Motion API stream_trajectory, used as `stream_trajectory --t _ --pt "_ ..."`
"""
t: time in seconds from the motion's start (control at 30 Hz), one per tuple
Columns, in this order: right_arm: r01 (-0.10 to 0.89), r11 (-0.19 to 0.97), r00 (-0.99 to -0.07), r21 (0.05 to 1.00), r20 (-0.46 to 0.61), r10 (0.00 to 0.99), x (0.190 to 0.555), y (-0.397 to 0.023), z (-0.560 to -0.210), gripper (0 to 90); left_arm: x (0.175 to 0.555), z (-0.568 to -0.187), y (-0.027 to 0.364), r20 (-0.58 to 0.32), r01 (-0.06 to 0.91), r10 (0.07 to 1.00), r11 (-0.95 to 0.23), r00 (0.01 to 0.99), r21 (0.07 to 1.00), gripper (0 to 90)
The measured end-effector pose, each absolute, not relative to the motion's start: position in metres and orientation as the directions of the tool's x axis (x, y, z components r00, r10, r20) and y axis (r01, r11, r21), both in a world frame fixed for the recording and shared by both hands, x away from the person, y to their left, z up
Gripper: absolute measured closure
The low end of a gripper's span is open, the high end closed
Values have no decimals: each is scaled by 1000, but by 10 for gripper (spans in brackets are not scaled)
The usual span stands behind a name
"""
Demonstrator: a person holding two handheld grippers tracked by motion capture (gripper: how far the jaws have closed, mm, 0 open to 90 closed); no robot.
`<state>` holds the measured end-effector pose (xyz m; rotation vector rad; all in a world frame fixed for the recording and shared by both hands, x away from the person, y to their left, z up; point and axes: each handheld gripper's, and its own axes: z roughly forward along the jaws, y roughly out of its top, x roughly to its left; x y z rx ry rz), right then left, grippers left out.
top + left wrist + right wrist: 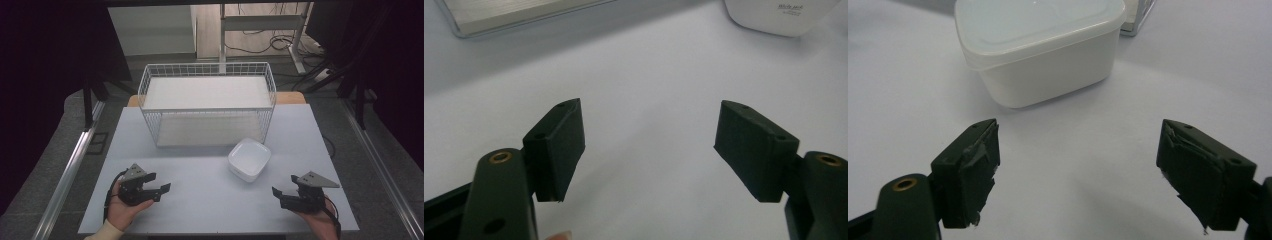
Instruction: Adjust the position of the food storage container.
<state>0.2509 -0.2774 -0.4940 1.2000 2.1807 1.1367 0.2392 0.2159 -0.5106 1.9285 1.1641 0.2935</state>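
A: Where was the white container [249,159]?
B: Right of centre in the high view, before the wire basket [207,102]. The right gripper view showed its lid.
A: The grippers?
B: The left gripper [159,188] and right gripper [281,196] both stood wide apart, holding nothing.

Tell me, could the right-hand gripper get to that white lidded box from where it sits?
Probably yes: the right gripper is open, and bare table lies between it and the white box.

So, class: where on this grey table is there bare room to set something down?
Free: the middle stretch between the left gripper and right gripper, and left of the white lidded plastic tub. Crowded: the back, where the white wire basket stands.
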Motion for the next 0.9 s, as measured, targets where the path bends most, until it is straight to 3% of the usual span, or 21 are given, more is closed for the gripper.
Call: stream_trajectory --t 0.9 --pt "520 300 -554 800 49 831 252 -278 -493 222 238 -510 217 -195 610 817 -225 543 760 273"
